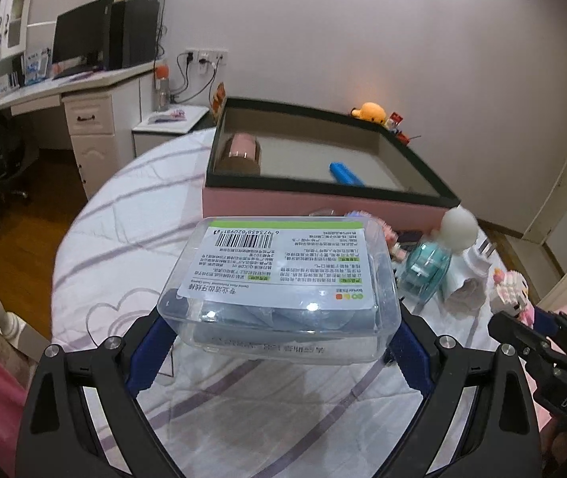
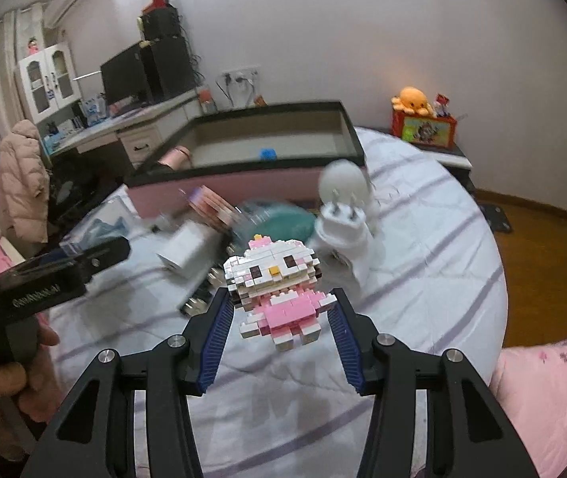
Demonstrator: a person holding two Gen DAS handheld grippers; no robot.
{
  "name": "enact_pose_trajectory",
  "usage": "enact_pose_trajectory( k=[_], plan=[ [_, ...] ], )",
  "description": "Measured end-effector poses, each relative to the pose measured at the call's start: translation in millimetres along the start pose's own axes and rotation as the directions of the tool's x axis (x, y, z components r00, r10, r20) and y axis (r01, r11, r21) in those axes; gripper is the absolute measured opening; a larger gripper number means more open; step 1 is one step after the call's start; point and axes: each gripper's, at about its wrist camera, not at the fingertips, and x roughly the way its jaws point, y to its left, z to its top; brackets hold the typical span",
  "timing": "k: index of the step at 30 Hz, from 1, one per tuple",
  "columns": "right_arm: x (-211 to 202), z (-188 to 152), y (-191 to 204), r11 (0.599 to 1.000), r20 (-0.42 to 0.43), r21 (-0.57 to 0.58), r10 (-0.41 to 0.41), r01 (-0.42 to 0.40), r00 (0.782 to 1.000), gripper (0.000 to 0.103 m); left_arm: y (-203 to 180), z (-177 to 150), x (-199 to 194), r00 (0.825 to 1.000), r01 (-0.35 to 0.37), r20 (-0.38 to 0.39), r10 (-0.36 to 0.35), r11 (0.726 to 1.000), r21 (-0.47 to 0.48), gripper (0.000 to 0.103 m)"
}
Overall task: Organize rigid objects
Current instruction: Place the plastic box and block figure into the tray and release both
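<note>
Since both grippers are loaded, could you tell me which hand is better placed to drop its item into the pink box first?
Probably left: the left gripper holds the clear floss box facing the pink box squarely, seemingly closer than the right's brick cat.

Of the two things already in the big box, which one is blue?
The small blue cylinder, lying near the front wall of the box. The other, a pink cylinder, sits in the far-left corner.

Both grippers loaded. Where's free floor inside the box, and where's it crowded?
Box floor is bare between the pink cylinder at its left end and the blue item, and also behind them to the far wall. Crowded: the bed strip in front of the box, around the teal dispenser and white plug.
</note>
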Motion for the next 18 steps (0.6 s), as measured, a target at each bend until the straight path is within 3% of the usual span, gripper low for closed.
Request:
enact_pose_trajectory(
  k=[10,15,18],
  plan=[
    [8.1,72.6,20.1,0.996,0.070,-0.087,0.033,-0.026,0.997,0.050,-9.0,60.9,-13.2,0.993,-0.048,0.113,0.040,0.997,0.064,0.096],
    [35.2,121.9,12.4,0.996,0.073,-0.089,0.037,-0.030,0.997,0.050,-14.9,98.8,9.1,0.991,-0.061,0.128,0.050,0.995,0.082,0.096],
    [67.1,149.0,0.8,0.997,0.023,-0.069,0.037,-0.036,0.999,0.050,-20.1,118.1,32.6,0.992,-0.062,0.111,0.052,0.994,0.091,0.096]
  ],
)
